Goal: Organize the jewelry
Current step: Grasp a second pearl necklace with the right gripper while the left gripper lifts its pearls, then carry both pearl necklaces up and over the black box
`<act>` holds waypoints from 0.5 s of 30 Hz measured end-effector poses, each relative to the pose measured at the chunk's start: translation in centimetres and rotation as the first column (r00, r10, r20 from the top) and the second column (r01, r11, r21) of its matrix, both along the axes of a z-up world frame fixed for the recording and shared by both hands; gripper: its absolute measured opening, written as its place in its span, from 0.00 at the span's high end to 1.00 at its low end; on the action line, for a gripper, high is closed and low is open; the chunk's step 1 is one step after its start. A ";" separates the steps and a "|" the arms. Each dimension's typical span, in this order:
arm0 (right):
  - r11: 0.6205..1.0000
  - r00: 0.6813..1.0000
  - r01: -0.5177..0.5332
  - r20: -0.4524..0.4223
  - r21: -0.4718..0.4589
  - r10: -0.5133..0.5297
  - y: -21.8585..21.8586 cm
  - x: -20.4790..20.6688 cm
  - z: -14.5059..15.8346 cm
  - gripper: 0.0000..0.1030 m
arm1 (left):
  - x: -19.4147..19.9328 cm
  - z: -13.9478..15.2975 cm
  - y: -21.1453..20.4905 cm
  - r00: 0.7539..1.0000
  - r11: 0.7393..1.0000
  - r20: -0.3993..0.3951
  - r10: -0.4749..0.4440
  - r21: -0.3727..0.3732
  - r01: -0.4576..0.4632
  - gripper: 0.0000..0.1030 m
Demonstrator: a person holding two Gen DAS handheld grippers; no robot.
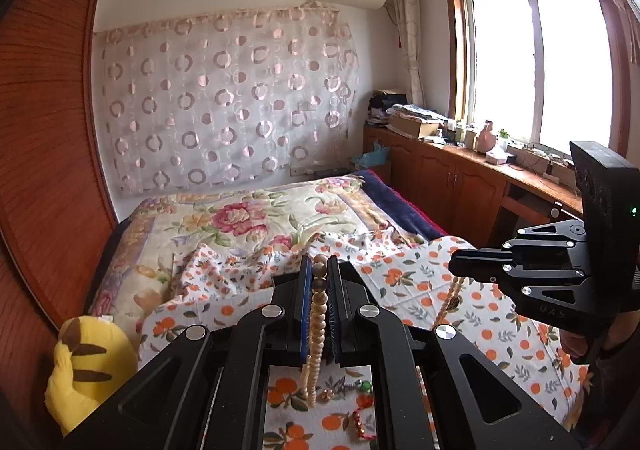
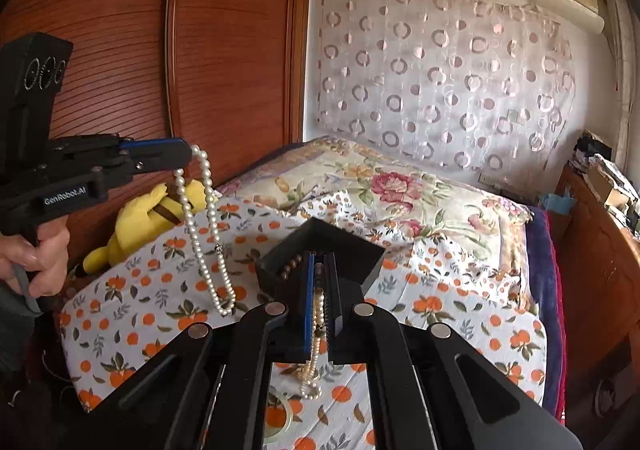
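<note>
My left gripper [image 1: 319, 270] is shut on a long pearl necklace [image 1: 318, 324], held in the air above the bed; in the right wrist view the left gripper [image 2: 188, 155] is at the left and the necklace [image 2: 210, 234] hangs from it in a long loop. My right gripper [image 2: 319, 264] is shut on a second, smaller pearl strand [image 2: 316, 346] that hangs below its jaws; the right gripper also shows in the left wrist view [image 1: 456, 270] with beads [image 1: 450, 300] dangling. A black tray [image 2: 320, 246] with dark beads sits just beyond the right fingertips.
Orange-print cloth [image 1: 460, 290] covers the near bed. Small red and green jewelry [image 1: 362, 402] lies on it under the left gripper. A tape roll [image 2: 280, 418] lies under the right gripper. A yellow plush toy [image 2: 160, 217] lies at the left by the wooden wardrobe [image 2: 180, 49].
</note>
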State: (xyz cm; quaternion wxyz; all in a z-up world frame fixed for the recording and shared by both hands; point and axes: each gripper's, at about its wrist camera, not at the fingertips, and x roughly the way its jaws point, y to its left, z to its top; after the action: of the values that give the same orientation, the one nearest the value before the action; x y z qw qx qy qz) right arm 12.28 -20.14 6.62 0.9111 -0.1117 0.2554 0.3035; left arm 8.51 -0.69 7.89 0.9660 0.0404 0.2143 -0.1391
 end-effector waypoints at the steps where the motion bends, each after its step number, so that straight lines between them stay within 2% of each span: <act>1: 1.000 1.000 0.001 0.005 -0.002 -0.001 0.0 0.1 0.3 0.95 | 0.2 0.2 0.0 1.000 1.000 0.003 -0.001 0.003 0.001 0.93; 8: 1.000 0.999 0.012 0.044 0.007 -0.012 -0.1 1.3 2.7 0.95 | 1.8 0.9 -0.3 1.000 1.000 0.006 -0.008 0.015 0.008 0.93; 15: 0.999 0.997 0.017 0.076 0.032 -0.019 -0.8 3.4 5.5 0.95 | 4.0 2.3 -0.3 1.000 1.000 0.015 -0.015 -0.004 0.015 0.93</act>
State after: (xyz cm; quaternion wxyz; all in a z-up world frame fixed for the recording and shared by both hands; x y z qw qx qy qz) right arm 15.70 -20.92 12.13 0.9246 -0.1065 0.2165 0.2949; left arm 12.46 -0.95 10.21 0.9665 0.0411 0.2066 -0.1466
